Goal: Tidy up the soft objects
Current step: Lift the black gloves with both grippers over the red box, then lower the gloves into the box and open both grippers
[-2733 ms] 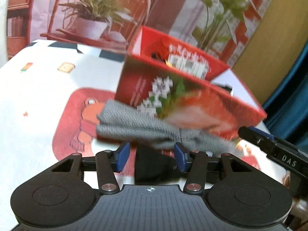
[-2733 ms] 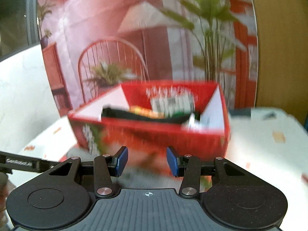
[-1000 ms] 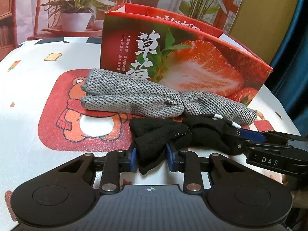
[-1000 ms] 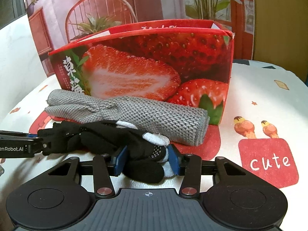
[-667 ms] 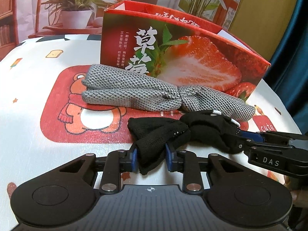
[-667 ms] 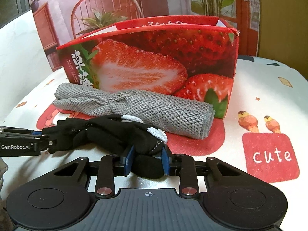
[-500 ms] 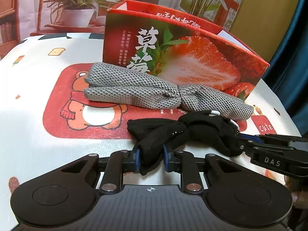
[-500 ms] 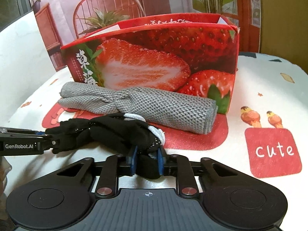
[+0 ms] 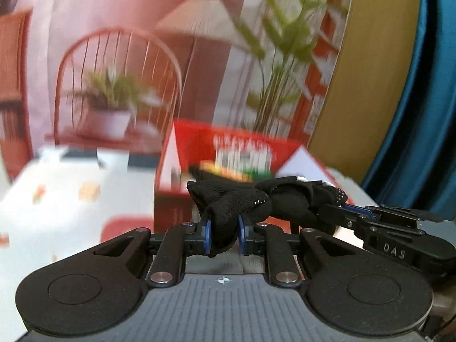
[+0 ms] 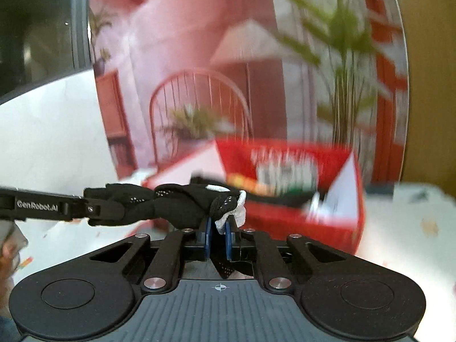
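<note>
A black knit glove bundle [image 9: 256,199] with a white cuff hangs in the air between both grippers. My left gripper [image 9: 223,235] is shut on its left end. My right gripper [image 10: 218,235] is shut on the end with the white cuff [image 10: 235,213]. The bundle [image 10: 171,205] is stretched level, in front of and above the open red strawberry box [image 9: 228,148], which also shows in the right wrist view [image 10: 285,213]. The right gripper's fingers [image 9: 356,213] show at the right of the left wrist view. The grey rolled cloth is out of view.
The red box holds a black item and colourful packets [image 10: 270,188]. The white patterned tablecloth [image 9: 71,199] lies left of the box. A printed backdrop with a chair and plants [image 9: 114,85] stands behind the table. A blue curtain [image 9: 413,114] hangs at the right.
Both grippers closed on the black glove bundle and lifted it off the tablecloth to above the box's rim. The grey cloth dropped out of view. Both views are motion-blurred.
</note>
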`<action>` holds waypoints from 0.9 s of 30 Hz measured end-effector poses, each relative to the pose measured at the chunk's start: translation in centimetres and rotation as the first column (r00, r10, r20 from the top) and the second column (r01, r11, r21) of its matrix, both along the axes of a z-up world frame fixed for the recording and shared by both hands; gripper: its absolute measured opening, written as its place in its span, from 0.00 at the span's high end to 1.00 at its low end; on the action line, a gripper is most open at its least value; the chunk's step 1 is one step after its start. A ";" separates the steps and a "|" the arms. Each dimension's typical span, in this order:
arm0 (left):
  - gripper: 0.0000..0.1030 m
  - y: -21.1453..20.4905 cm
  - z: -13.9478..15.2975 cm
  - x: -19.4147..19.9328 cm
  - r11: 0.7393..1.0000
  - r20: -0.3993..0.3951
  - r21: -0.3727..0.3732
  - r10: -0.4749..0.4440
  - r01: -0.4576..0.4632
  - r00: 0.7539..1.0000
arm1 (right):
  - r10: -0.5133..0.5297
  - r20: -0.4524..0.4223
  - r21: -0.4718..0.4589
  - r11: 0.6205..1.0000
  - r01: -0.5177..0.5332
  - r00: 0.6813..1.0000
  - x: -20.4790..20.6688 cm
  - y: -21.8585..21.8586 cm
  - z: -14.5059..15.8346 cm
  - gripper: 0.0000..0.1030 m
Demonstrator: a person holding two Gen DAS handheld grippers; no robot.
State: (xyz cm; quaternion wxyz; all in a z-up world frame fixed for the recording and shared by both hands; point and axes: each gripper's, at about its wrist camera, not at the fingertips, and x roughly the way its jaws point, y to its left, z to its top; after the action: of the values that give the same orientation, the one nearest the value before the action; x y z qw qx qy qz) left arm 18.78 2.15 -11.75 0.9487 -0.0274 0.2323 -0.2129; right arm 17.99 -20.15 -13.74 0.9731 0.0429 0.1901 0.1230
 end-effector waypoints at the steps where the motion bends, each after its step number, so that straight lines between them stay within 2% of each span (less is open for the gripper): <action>1: 0.82 -0.4 0.7 0.6 1.000 0.013 0.002 0.005 -0.005 1.000 | 0.002 0.016 -0.021 1.000 -0.002 1.000 0.5 0.0 0.7 0.91; 4: 0.82 -1.9 2.1 2.9 1.000 0.024 0.008 0.005 -0.005 1.000 | -0.004 0.022 -0.047 0.999 0.005 1.000 3.1 -0.2 2.4 0.91; 8: 0.82 -4.4 2.2 6.7 0.997 0.002 0.072 -0.028 0.028 1.000 | -0.057 0.010 -0.078 0.995 0.058 0.998 6.5 -0.8 2.8 0.91; 13: 0.82 -5.7 0.5 11.1 0.995 -0.075 0.093 -0.025 0.032 0.997 | -0.131 -0.049 -0.103 0.987 0.126 0.990 10.1 -1.9 1.5 0.91; 16: 0.76 -6.2 -0.8 12.5 0.995 -0.138 0.093 -0.035 0.048 0.990 | -0.167 -0.090 -0.140 0.978 0.154 0.982 11.5 -2.0 0.2 0.88; 18: 0.66 -6.2 -1.2 12.6 0.993 -0.146 0.107 -0.033 0.049 0.989 | -0.169 -0.090 -0.180 0.972 0.151 0.982 11.6 -1.7 -0.2 0.81; 20: 0.47 -5.8 -1.3 12.4 0.992 -0.125 0.115 -0.032 0.046 0.992 | -0.167 -0.085 -0.186 0.971 0.149 0.982 11.5 -1.8 -0.4 0.76; 21: 0.46 -5.5 -1.3 12.4 0.992 -0.118 0.119 -0.023 0.037 0.993 | -0.169 -0.082 -0.186 0.971 0.152 0.982 11.3 -1.9 -0.4 0.70; 22: 0.46 -5.2 -1.4 12.3 0.992 -0.119 0.119 -0.015 0.029 0.993 | -0.173 -0.084 -0.187 0.970 0.155 0.981 11.2 -2.0 -0.5 0.60; 24: 0.45 -4.3 -1.4 12.3 0.994 -0.133 0.104 -0.001 0.015 0.991 | -0.175 -0.079 -0.184 0.970 0.158 0.981 10.9 -2.2 -0.5 0.49; 27: 0.35 -3.0 -1.3 11.8 0.995 -0.127 0.095 0.021 -0.009 0.992 | -0.184 -0.075 -0.197 0.966 0.166 0.980 10.5 -2.1 -0.5 0.42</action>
State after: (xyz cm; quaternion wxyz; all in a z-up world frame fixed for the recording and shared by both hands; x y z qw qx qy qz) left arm 30.58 -0.82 -13.00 0.9337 0.0020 0.3021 -0.1922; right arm 28.47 -22.26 -14.27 0.9700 -0.0277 0.2410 0.0159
